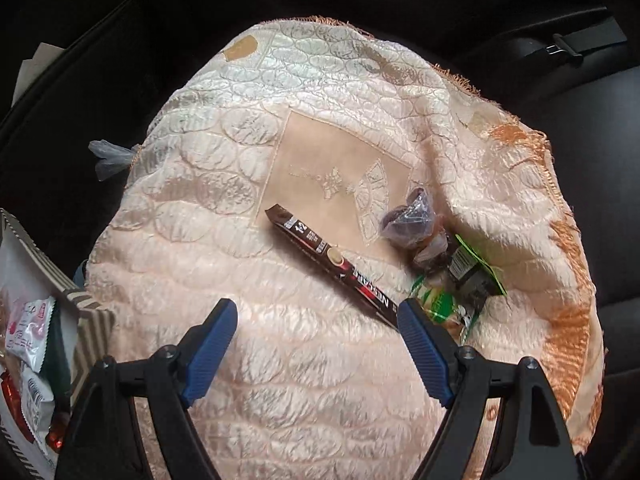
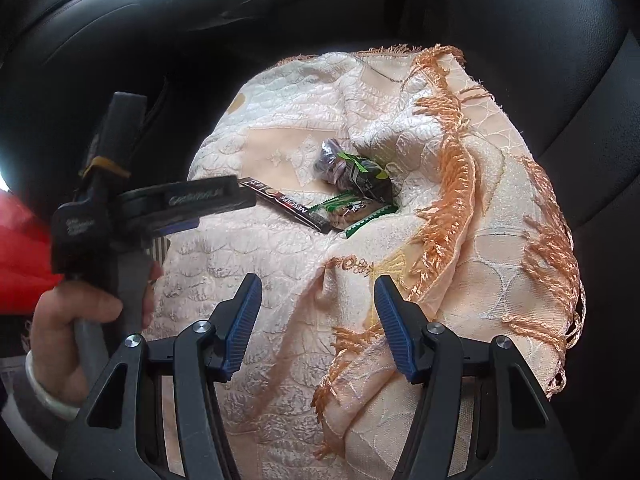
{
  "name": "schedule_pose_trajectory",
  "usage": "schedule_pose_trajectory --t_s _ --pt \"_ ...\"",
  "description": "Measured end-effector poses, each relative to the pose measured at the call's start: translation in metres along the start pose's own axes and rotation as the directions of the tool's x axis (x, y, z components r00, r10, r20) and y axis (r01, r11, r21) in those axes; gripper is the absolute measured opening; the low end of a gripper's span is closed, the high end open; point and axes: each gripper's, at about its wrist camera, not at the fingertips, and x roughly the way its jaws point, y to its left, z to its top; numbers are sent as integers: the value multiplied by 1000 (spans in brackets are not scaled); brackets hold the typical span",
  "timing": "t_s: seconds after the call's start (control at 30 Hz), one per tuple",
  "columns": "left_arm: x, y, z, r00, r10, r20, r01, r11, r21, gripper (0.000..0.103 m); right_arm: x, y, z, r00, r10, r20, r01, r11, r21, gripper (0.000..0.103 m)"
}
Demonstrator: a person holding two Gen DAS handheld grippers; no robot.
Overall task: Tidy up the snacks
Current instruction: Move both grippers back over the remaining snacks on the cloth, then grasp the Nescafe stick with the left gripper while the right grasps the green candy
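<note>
the left tool (image 1: 318, 312) hung open over the quilted peach cloth (image 1: 248, 264), its jaws spread wide and holding nothing, with the right-hand blue pad touching or just over the near end of the coffee stick (image 1: 332, 262). the right tool (image 2: 318, 290) was open and empty too, low over the fringed fold of that cloth, well apart from the snacks. the remaining snacks lay together in a dip of the cloth: the coffee stick lying aslant, a clear-wrapped dark candy (image 1: 408, 220) just beyond it, a black-and-green packet (image 1: 474, 272) and a green-striped wrapper (image 1: 436, 304) beside it. a striped box (image 1: 86, 320) at the left edge already held several packets.

the likeliest trouble seemed to be the stick itself: thin and flat on soft, puckered fabric, it could be pinched along with a fold of cloth, and lifting would then drag the cloth and tumble the other wrappers deeper into the dip. a grip near the end only might let the stick swing or slip out on the way to the box. the glossy wrappers looked slippery, and the clustered ones could be caught two at once. the loose fringe (image 2: 448, 184) could also snag the right tool's pads.
</note>
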Motion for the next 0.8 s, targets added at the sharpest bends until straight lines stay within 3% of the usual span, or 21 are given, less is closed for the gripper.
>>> schedule_pose_trajectory --t_s 0.3,0.37,0.53,0.6,0.63,0.7,0.8 --pt "43 -21 15 997 16 -72 -18 999 -31 84 1 -6 3 999 35 12 -35 999 27 59" --pt "48 -29 20 998 38 -55 -39 999 -13 84 1 -6 3 999 37 15 -38 999 31 59" --pt "55 -41 22 998 11 -56 -10 1000 16 82 0 -7 2 999 41 33 -41 999 25 59" --pt "56 -40 22 999 20 -43 -18 999 42 53 -3 -8 3 998 43 50 -44 999 32 59" --pt "56 -38 23 999 31 -36 -30 998 49 22 -5 -9 3 997 40 58 -42 999 34 59" --pt "55 -25 25 998 -37 -50 38 999 13 21 -4 -9 8 998 16 65 -18 999 30 59" --pt "47 -13 24 998 -54 -38 54 998 10 20 4 -7 24 998 -45 52 46 999 0 59"
